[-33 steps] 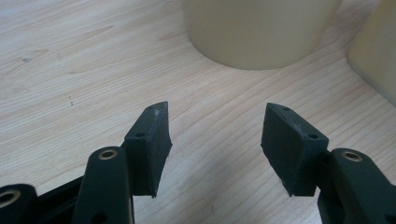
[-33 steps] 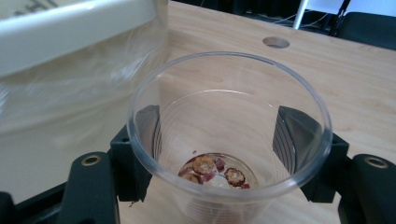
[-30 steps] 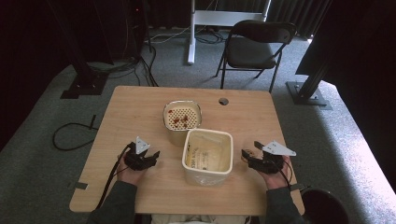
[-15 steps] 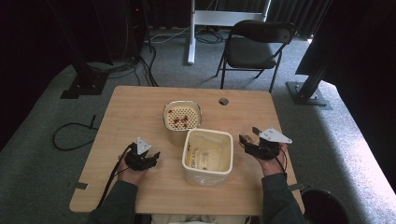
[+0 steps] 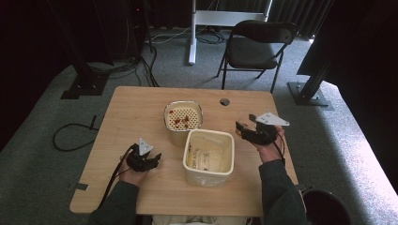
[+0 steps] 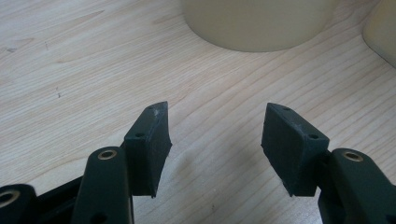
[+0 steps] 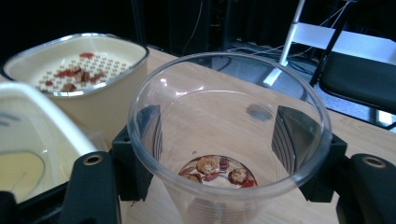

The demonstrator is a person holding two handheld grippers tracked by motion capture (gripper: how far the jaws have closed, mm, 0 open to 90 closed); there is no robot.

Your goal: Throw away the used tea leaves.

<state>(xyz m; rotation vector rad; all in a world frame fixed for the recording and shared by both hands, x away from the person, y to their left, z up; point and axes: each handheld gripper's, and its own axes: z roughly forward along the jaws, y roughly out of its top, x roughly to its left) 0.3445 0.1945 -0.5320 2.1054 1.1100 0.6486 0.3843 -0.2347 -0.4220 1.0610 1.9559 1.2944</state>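
Far left of the high view, lower left of the table [image 5: 131, 117], there's my left gripper [image 5: 149, 161] resting low by the wood. In the left gripper view its jaws stand well apart with bare wood grain between them, holding nothing. A cream, rounded container wall [image 6: 254, 23] sits at the top centre of that view, well ahead of the fingertips [image 6: 149, 140].

Moving right, centre of the high view: the round strainer bowl [image 5: 183, 121], cream with a perforated floor and a few red-brown bits lying on it. Touching or just beside its lower right comes the square cream tub [image 5: 209, 157], open-topped, with something pale and flat inside that I can't make out.

Right again, and here's my right gripper [image 5: 244, 130], up off the table at the tub's upper right corner, in the right middle of the frame. In the right gripper view it's clamped on a clear plastic cup [image 7: 229, 140], one black pad on each side of the wall, cup upright, mouth towards the camera. The jaws have just been closing a touch on it. At the cup's bottom lie a few dried pieces [image 7: 217, 170], tan and red. Upper left of that view shows the strainer bowl, the tub's rim at far left.
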